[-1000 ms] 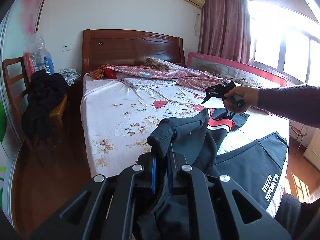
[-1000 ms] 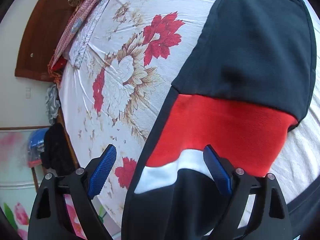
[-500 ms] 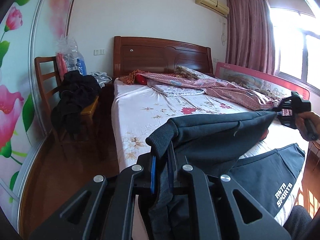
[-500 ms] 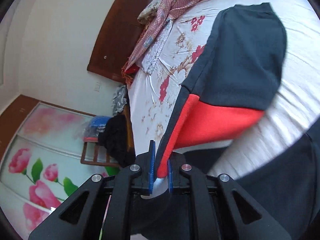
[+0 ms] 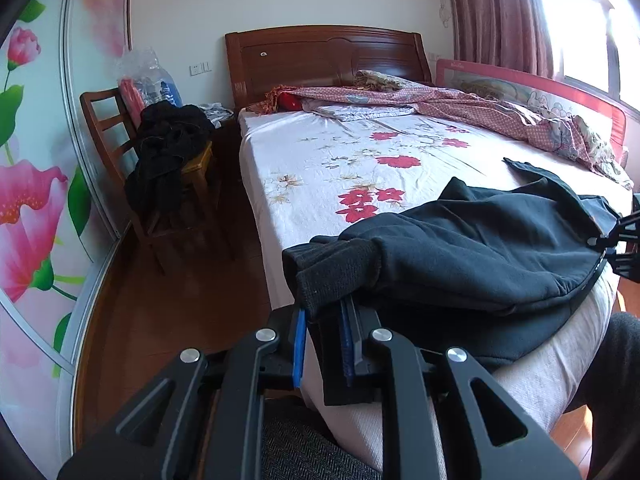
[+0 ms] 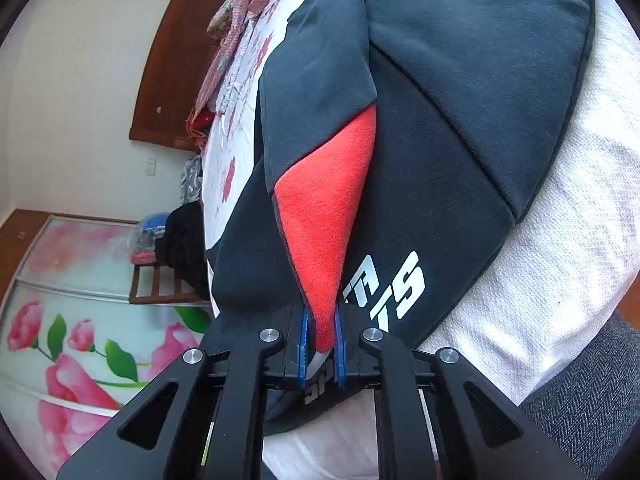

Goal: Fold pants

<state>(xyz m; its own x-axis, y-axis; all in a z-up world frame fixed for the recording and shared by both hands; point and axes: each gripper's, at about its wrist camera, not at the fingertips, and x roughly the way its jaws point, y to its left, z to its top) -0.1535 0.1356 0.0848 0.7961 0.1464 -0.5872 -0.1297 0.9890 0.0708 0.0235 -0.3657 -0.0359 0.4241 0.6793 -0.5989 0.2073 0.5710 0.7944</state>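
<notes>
two black grippers with blue pads share one pair of dark navy fleece track pants (image 5: 480, 256) with red panels, draped on the floral-sheeted bed's (image 5: 360, 152) near edge. left gripper (image 5: 323, 342) is nearly closed, pinching the ribbed cuff; right gripper (image 6: 320, 346) is clamped on the red panel, seemingly so a folded layer lands flat.

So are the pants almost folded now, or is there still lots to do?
About halfway, I'd guess. Done: one half of the pants is laid over the other near the bed's front edge. In hand: the left tool pinches the ribbed cuff, and the right tool pinches the red panel. Left: let go, smooth the bunched fabric, and probably fold once more.
</notes>
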